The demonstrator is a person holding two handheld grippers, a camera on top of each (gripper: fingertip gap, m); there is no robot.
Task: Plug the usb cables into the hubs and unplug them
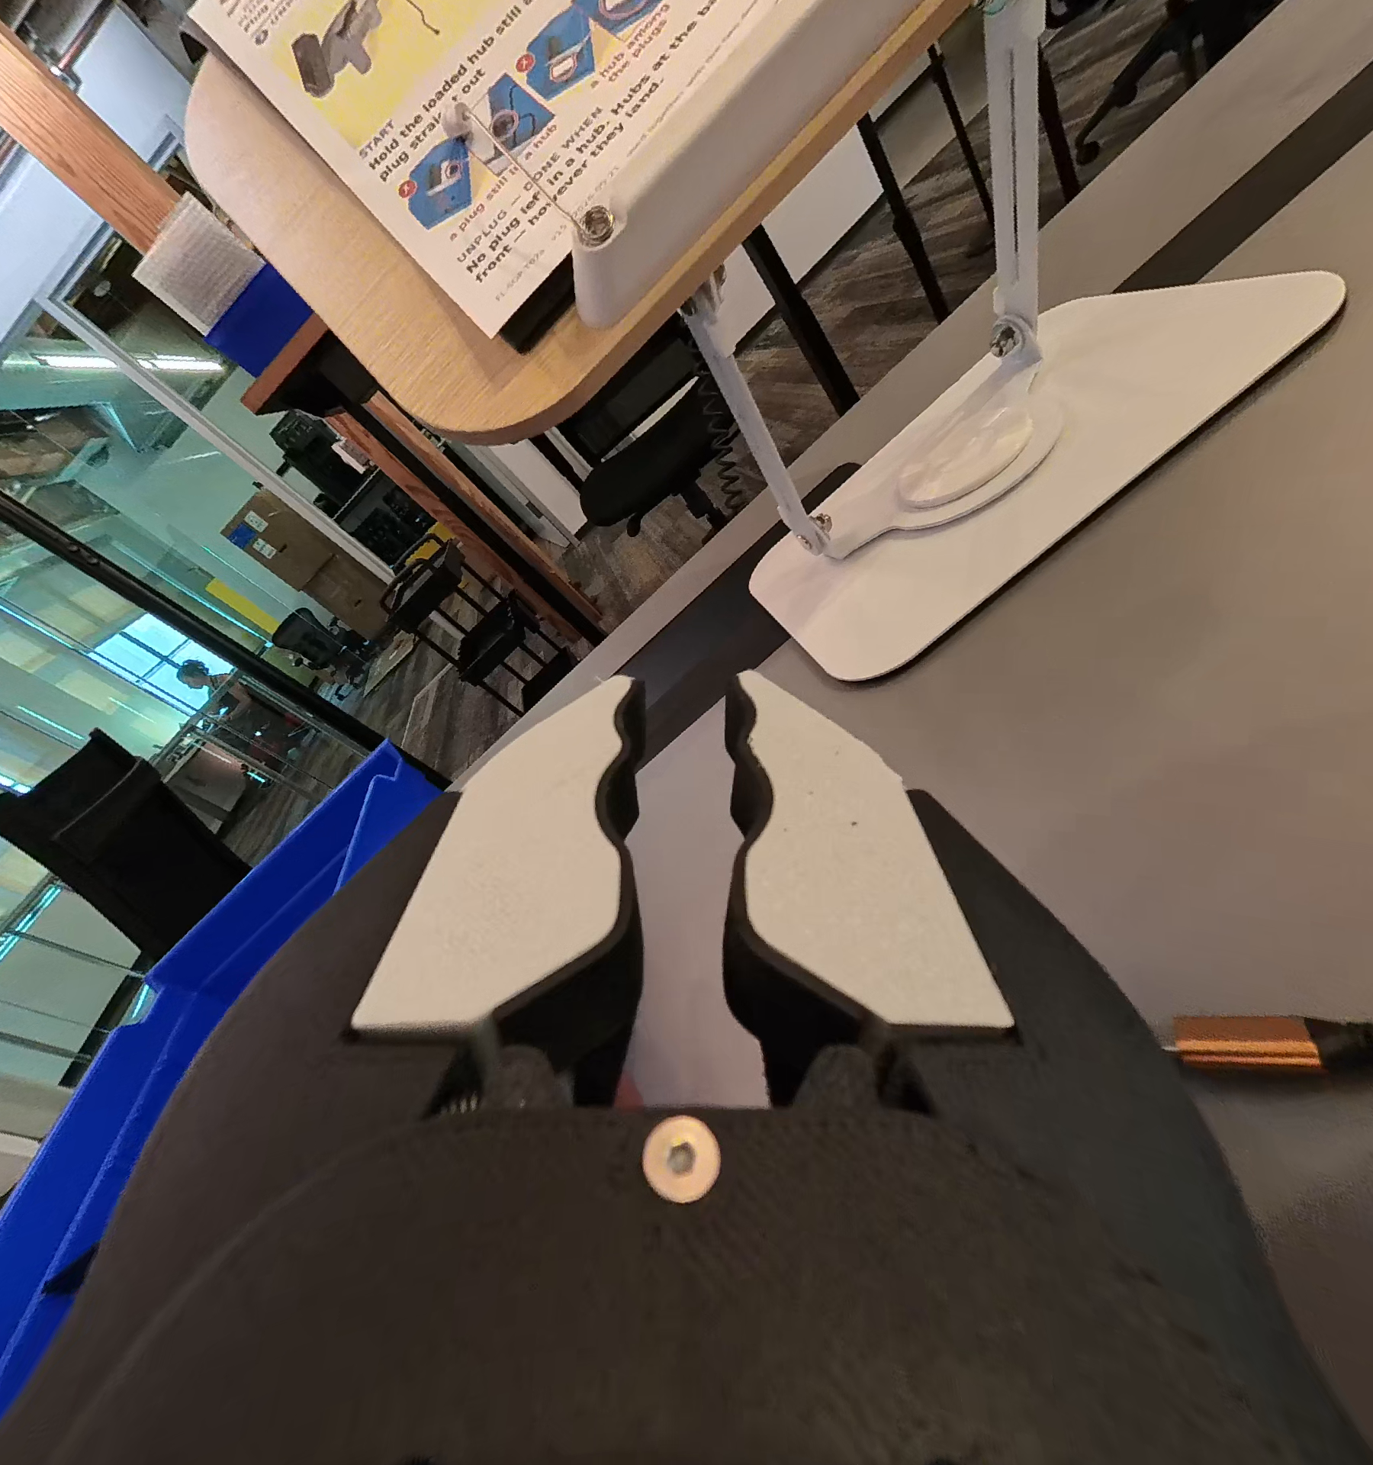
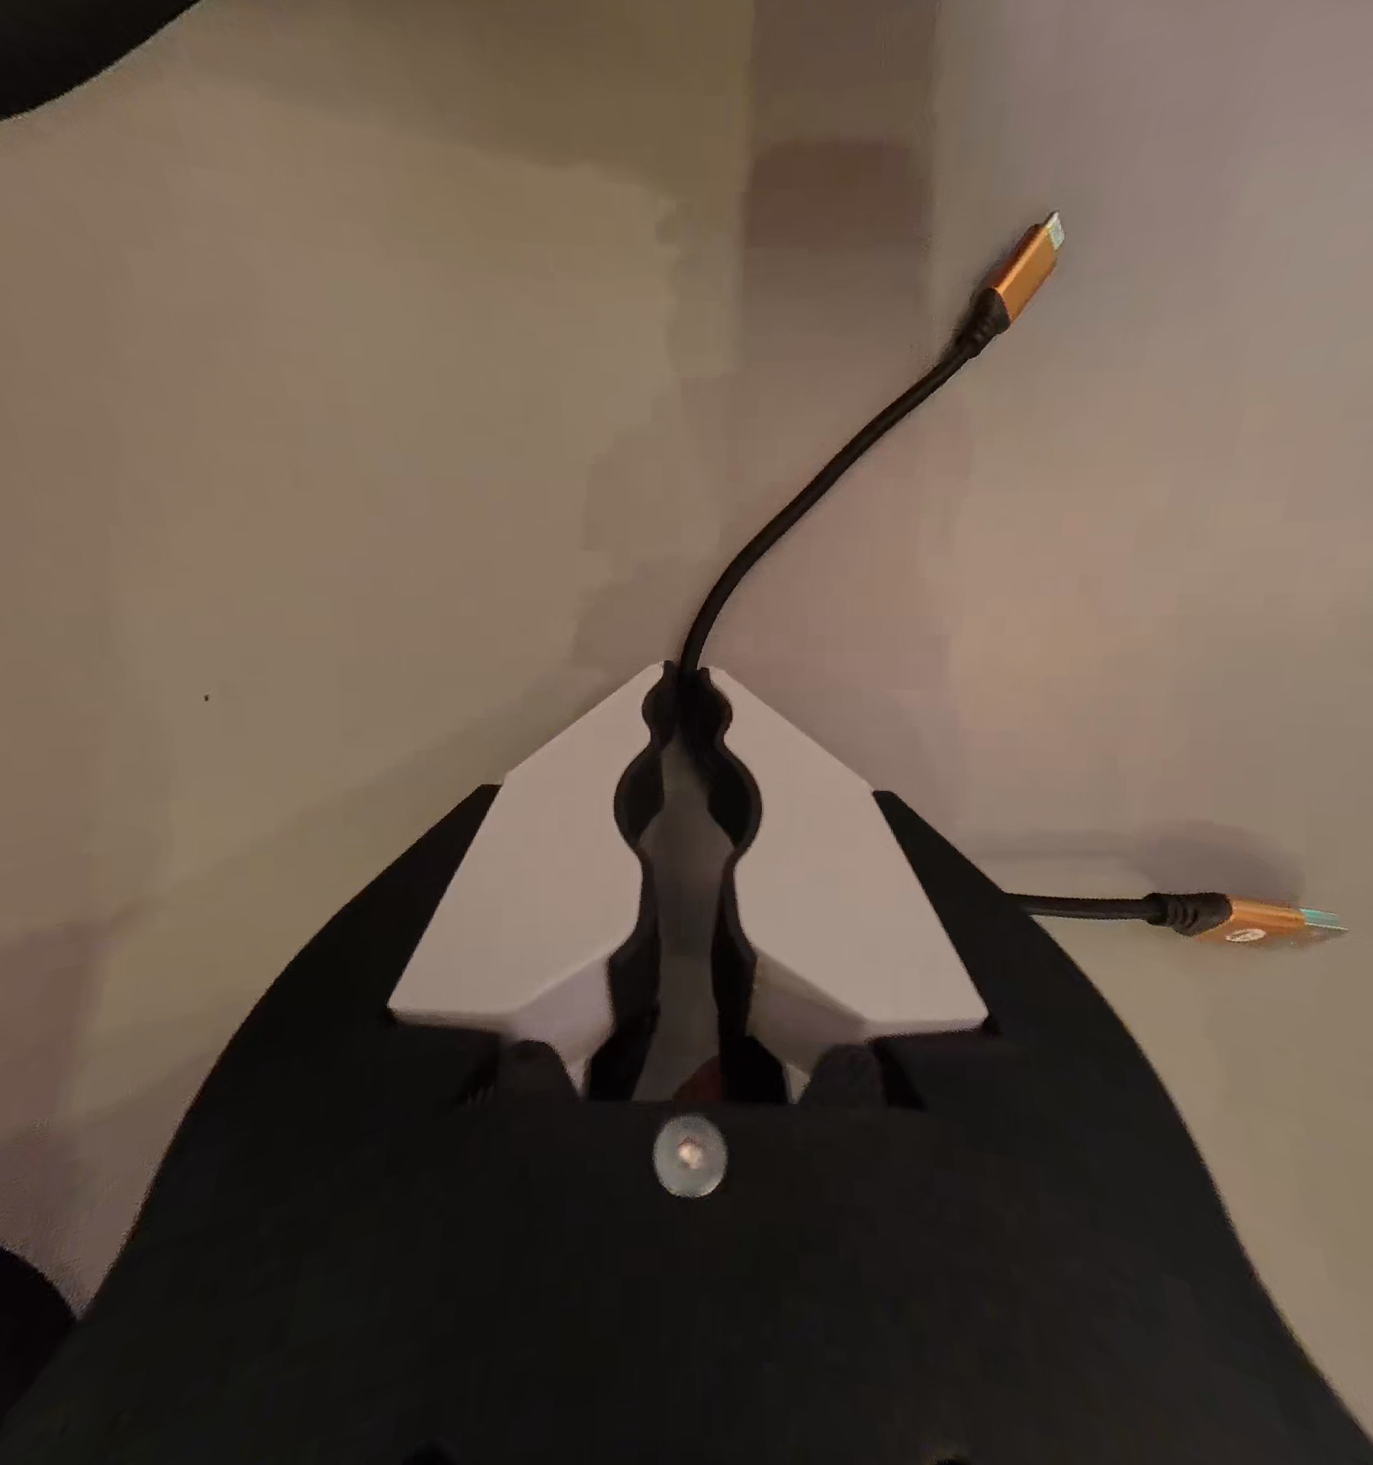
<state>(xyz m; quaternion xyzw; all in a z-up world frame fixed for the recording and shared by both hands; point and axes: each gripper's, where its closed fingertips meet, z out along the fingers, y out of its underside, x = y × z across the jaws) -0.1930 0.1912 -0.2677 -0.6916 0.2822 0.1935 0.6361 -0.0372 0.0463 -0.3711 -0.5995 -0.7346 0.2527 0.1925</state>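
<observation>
— Left hand-held gripper [image 1: 683, 698]?
— Apart, clamped on nothing, angled over the grey counter [image 1: 1143, 793] near its far edge. White stand [image 1: 1064, 476] just ahead, blue bin [image 1: 192, 1030] off the left edge.
— Right hand-held gripper [image 2: 687, 682]?
— Pinched together on the black usb cable [image 2: 786, 515] at the tips.
— Plugs?
— Small orange plug [image 2: 1020, 265] up ahead to the right; larger orange plug [image 2: 1262, 931] lying on the counter, right side. No hub visible in either view.
</observation>
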